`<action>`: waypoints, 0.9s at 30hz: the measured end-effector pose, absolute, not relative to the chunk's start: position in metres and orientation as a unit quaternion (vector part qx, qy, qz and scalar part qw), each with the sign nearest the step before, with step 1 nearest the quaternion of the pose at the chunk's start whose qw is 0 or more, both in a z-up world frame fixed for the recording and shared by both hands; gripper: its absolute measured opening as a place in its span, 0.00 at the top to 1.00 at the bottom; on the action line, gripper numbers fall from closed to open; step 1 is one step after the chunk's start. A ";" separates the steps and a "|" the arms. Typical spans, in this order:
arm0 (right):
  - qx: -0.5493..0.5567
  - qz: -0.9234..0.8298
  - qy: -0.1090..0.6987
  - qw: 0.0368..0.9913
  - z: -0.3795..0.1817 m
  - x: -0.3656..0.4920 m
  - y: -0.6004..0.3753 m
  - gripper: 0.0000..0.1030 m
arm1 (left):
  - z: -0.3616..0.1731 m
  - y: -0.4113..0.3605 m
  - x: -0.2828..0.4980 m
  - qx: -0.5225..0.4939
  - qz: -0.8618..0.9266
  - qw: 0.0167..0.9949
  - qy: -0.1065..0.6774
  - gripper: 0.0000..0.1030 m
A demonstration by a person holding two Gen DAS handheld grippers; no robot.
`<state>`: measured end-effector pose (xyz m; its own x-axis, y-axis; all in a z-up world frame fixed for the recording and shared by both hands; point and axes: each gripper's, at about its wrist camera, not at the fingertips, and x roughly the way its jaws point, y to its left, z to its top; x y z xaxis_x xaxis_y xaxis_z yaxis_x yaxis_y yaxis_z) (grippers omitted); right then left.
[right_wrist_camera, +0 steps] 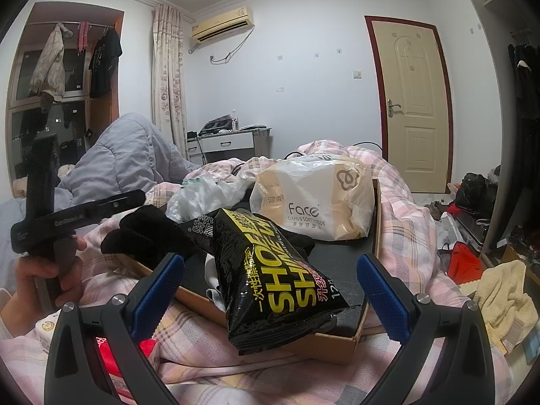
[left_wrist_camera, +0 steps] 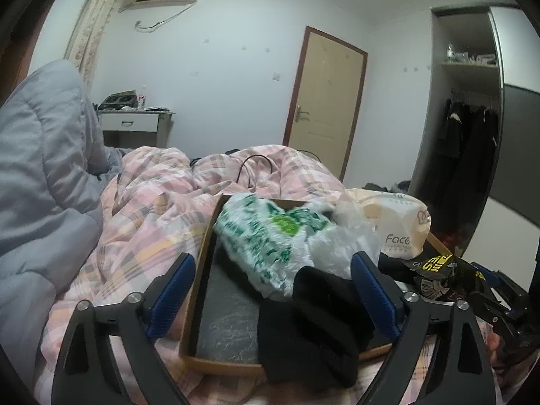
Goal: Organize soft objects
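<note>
A: Where does the black cloth (left_wrist_camera: 314, 324) sit?

B: Draped over the near rim of the box (left_wrist_camera: 199, 270) on the bed (left_wrist_camera: 141, 209), partly inside, between the jaws of the left hand-held gripper (left_wrist_camera: 273, 300). The jaws stand wide and its pads (left_wrist_camera: 172, 290) don't press on it, so it's released.

A: And the right one?

B: The right hand-held gripper (right_wrist_camera: 270, 297) is spread wide too, grasping nothing. The wipes pack (right_wrist_camera: 270, 280) leans over the box edge between its fingers, untouched.

A: How would the cloth handle?

B: Light and limp, I'd judge. It will sag and slide off the rim, so pinch it at a thick fold rather than a loose edge. The printed bag (left_wrist_camera: 270, 233) and tissue pack (right_wrist_camera: 314, 199) look just as soft; the thin plastic is slippery and crushes easily.

A: What can't you make out?

B: Whether the cloth is one piece or a pair. Its lower end is hidden below the box wall, and the box floor under the bags is covered.
</note>
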<state>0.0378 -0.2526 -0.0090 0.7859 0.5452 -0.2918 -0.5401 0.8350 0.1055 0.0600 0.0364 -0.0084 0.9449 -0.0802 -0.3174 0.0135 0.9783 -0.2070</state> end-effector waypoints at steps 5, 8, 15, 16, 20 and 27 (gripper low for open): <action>0.011 0.290 0.156 0.944 -0.011 0.039 -0.249 0.01 | -0.008 0.055 0.037 -0.143 -0.019 0.981 0.128 0.00; 0.014 0.296 0.164 0.941 -0.011 0.042 -0.250 0.25 | -0.010 0.064 0.026 -0.165 -0.018 0.980 0.109 0.00; 0.023 0.309 0.171 0.935 -0.002 0.045 -0.251 0.62 | -0.009 0.063 0.019 -0.165 -0.018 0.981 0.099 0.00; 0.020 0.308 0.172 0.936 -0.001 0.047 -0.248 0.63 | -0.008 0.061 0.018 -0.161 -0.019 0.982 0.098 0.00; 0.000 0.312 0.179 0.933 0.003 0.053 -0.235 0.63 | -0.005 0.048 0.015 -0.130 -0.022 0.987 0.094 0.00; -0.022 0.313 0.191 0.930 -0.007 0.053 -0.228 0.61 | -0.002 0.031 0.016 -0.088 -0.026 0.991 0.097 0.00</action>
